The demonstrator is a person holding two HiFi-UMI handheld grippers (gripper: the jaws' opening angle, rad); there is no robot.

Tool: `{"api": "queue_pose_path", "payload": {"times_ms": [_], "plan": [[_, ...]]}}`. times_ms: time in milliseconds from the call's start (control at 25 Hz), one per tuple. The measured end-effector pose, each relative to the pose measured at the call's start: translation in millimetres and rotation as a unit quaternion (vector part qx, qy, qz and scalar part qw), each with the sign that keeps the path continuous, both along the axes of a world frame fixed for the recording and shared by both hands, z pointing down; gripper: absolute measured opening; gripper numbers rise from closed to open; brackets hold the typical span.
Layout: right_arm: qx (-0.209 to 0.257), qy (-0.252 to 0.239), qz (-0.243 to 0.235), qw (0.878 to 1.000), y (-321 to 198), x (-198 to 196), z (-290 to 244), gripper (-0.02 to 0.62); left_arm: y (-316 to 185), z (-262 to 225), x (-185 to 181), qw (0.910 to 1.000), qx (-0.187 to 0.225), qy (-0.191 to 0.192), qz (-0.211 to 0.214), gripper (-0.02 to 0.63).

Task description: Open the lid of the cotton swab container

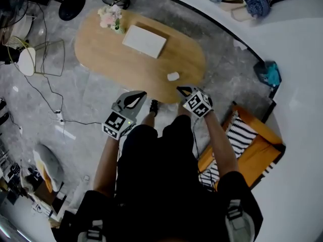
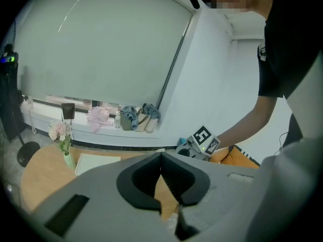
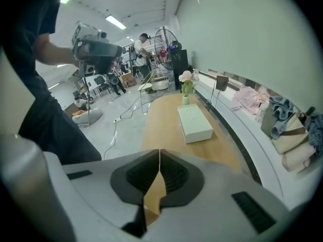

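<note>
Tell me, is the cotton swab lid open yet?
Not yet; nothing looks done. In hand: nothing. The left claw and right claw are both shut and empty, held near the front edge of the wooden table. Left: everything. The small white thing by that edge, perhaps the container, lies untouched, as does the white box further back. A claw must reach the lid and lift it.

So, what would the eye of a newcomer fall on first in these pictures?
First the oval wooden table, with a white box near its middle and pink flowers at its far left end. Then the left hand-held gripper and the right hand-held gripper, both shut and empty, held side by side by the table's near edge.
</note>
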State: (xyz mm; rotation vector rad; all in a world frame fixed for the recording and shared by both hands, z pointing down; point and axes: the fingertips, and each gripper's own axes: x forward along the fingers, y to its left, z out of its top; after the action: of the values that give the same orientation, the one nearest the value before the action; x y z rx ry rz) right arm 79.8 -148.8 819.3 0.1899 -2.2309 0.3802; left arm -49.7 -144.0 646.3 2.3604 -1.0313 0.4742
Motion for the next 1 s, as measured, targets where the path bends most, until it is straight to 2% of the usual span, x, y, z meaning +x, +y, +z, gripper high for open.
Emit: {"api": "queue_pose_path", "payload": {"times_ms": [120, 280, 400, 560, 800, 1000], "plan": [[-0.001, 0.010, -0.010, 1.000, -6, -2, 22, -0.003, 1, 15, -1, 0.9998, -0.020, 0.000, -0.003, -0.002], [-0.003, 0.024, -0.023, 0.999, -13, -5, 47, -0.002, -2, 32, -4, 0.9999, -0.016, -0.004, -0.003, -0.002], [-0.009, 0.039, -0.029, 0.999, -16, -6, 69, 0.002, 0, 42, -4, 0.9992, -0.038, -0.001, -0.009, -0.002], [0.000, 0.076, -0.060, 0.995, -19, -5, 105, 0.061, 0, 55, -5, 0.9996, -0.028, -0.009, 0.001, -0.002], [0.041, 0.125, -0.125, 0.983, -20, -6, 149, 0.120, 13, 71, -7, 0.9988, -0.049, -0.007, -0.004, -0.002], [0.079, 0.162, -0.203, 0.962, -21, -7, 176, 0.151, 20, 84, -8, 0.9977, -0.067, -0.001, -0.011, -0.002]]}}
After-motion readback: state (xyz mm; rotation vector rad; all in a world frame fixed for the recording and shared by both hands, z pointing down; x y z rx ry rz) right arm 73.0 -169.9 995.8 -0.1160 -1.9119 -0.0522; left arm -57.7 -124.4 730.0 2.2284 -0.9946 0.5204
